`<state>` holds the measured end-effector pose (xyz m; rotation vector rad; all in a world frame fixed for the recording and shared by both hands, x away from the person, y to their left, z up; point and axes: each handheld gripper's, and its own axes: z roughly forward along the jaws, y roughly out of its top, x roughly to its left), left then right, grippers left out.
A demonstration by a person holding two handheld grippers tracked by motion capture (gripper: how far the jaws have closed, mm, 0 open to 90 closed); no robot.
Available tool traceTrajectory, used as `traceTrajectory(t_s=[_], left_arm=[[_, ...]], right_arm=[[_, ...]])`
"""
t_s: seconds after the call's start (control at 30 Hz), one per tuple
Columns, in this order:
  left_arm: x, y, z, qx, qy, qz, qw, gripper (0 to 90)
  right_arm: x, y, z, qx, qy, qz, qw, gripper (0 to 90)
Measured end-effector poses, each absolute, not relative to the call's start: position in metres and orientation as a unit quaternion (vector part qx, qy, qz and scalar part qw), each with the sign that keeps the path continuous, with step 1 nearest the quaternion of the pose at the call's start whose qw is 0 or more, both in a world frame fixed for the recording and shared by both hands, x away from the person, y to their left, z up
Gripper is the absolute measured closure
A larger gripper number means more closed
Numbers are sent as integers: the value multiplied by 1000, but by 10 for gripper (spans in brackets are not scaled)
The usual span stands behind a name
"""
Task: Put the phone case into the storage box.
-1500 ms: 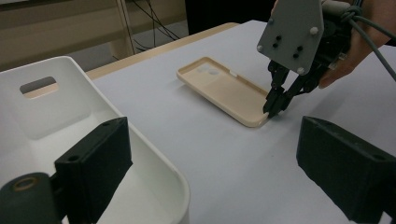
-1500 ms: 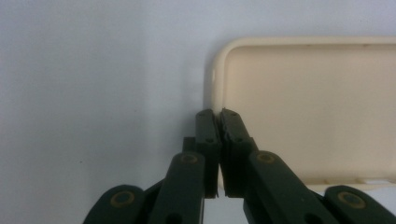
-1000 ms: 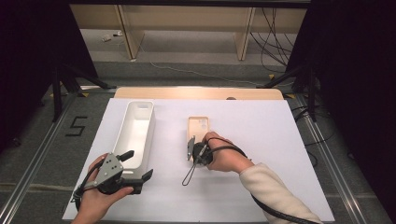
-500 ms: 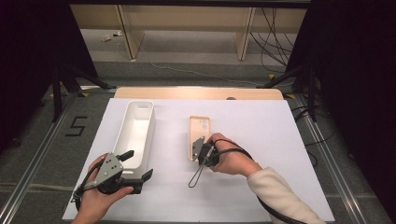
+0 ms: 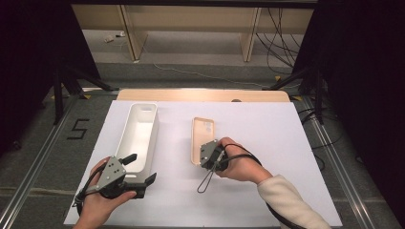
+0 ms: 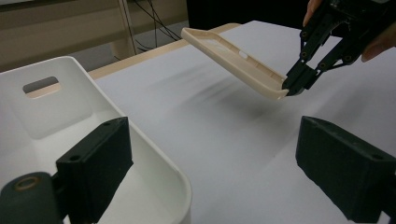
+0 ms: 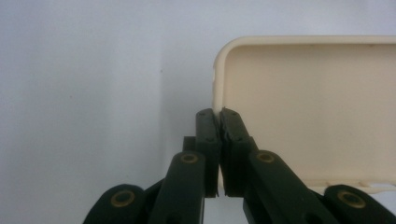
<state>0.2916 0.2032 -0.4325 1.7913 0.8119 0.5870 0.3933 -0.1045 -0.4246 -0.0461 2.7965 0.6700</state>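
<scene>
A cream phone case point(image 5: 203, 133) hangs over the white table sheet point(image 5: 277, 143) at mid-table. My right gripper point(image 5: 199, 161) is shut on its near edge. In the right gripper view the closed jaw tips point(image 7: 218, 114) pinch the rim of the case point(image 7: 317, 88). The left gripper view shows the case point(image 6: 233, 58) lifted clear of the sheet, with a shadow below it, and the right gripper point(image 6: 293, 86) clamped on its end. My left gripper point(image 5: 139, 168) stands open at the near end of a white bin point(image 5: 138, 107), with nothing between its jaws point(image 6: 210, 140).
The long white bin point(image 6: 163, 163) has a handle slot in its far wall and lies left of the case. A cable loop point(image 5: 206, 181) trails from the right gripper onto the sheet. Grey floor with metal rails borders the sheet on both sides.
The right hand has shifted slightly right and toward me with the case in its jaws. The left hand and the bin have not moved.
</scene>
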Motion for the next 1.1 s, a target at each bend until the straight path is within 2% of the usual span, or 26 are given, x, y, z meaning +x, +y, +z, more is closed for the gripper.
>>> traceTrajectory(t_s=[0.53, 1.1], left_arm=[[291, 203, -432, 747, 337, 246, 517, 104], [291, 203, -432, 748, 337, 246, 517, 103]], right_arm=[[389, -110, -424, -10, 956, 276, 103, 881], [383, -126, -421, 1, 946, 309, 101, 881]])
